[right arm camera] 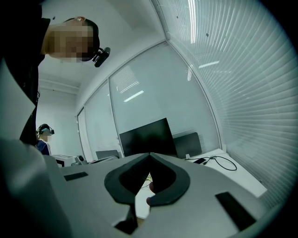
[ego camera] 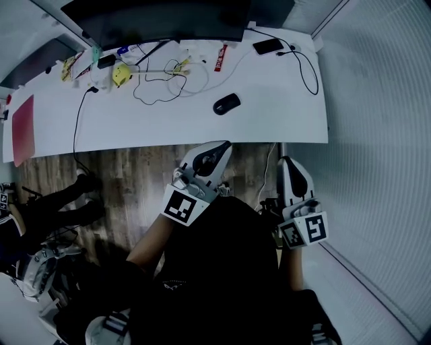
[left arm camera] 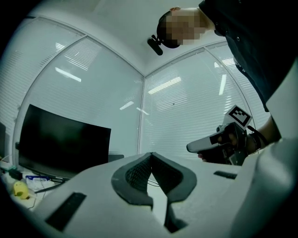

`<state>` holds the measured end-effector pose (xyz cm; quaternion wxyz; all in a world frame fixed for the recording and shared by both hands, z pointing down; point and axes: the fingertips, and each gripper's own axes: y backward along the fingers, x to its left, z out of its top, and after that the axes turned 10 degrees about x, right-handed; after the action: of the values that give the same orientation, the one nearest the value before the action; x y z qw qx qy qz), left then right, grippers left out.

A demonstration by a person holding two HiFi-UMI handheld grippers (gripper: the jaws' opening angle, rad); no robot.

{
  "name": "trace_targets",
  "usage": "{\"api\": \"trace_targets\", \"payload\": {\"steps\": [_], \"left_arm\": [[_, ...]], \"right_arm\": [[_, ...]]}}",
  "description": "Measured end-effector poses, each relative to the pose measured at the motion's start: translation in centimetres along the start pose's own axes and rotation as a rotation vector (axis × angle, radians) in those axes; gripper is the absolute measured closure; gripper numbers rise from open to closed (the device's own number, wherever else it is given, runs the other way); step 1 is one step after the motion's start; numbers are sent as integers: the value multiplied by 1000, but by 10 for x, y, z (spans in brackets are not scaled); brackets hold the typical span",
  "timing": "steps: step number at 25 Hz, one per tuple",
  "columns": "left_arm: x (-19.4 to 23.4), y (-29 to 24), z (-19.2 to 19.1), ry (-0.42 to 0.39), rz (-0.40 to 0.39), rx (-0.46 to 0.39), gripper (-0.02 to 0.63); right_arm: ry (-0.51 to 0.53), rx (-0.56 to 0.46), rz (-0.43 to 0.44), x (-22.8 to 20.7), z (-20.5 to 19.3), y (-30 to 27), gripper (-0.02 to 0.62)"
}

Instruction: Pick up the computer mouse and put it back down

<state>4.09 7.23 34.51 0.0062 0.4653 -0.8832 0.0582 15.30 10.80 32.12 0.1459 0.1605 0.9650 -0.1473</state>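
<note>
The black computer mouse [ego camera: 227,103] lay on the white desk [ego camera: 283,114], well apart from both grippers. The left gripper [ego camera: 219,149] and the right gripper [ego camera: 288,164] were over the wooden floor [ego camera: 121,175], just before the desk's near edge, both pointing toward the desk. A phone [ego camera: 268,46] lay near the far right corner.

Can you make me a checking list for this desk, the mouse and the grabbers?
Surface: white desk, things mostly along the back.
Job's things: mouse lies on the desk, untouched.
Clutter: phone, yellow thing, monitor at the back; red pad at the left end.
Grippers: left gripper and right gripper both shut, empty, short of the desk.
Cables: black loop by the phone; tangle mid-desk.
Surroundings: wood floor, blinds at right.
</note>
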Motion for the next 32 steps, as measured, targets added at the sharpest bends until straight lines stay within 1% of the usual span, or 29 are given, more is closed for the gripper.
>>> {"api": "trace_targets", "payload": {"steps": [4,11,14,17,18,23,27,30,32], "left_arm": [[25,-25,-11,-8,-29,42,600],[70,-56,-13,-10,-70,55,600],[88,-68,-15,-56,-95,73,600],[104,-76,-22,-149,-128,111,600],[110,-79,-25,-153,-130,120,600],[132,-88,-44,-127,-116,162,600],[140,-93,-64,-108,-105,214,600],[142,-98,-81,-88,-111,265,600],[140,-103,-96,-70,-116,313,599]], "right_arm": [[23,-5,-10,-9,13,-30,595],[16,0,-60,-24,27,-74,597],[14,-14,-75,-27,35,-95,595],[12,-11,-81,-24,40,-117,595],[14,-7,-81,-24,39,-124,595],[9,21,-83,-24,33,-145,595],[0,32,-82,-29,33,-157,595],[-14,55,-88,-36,29,-163,595],[-11,97,-101,-45,21,-162,595]]}}
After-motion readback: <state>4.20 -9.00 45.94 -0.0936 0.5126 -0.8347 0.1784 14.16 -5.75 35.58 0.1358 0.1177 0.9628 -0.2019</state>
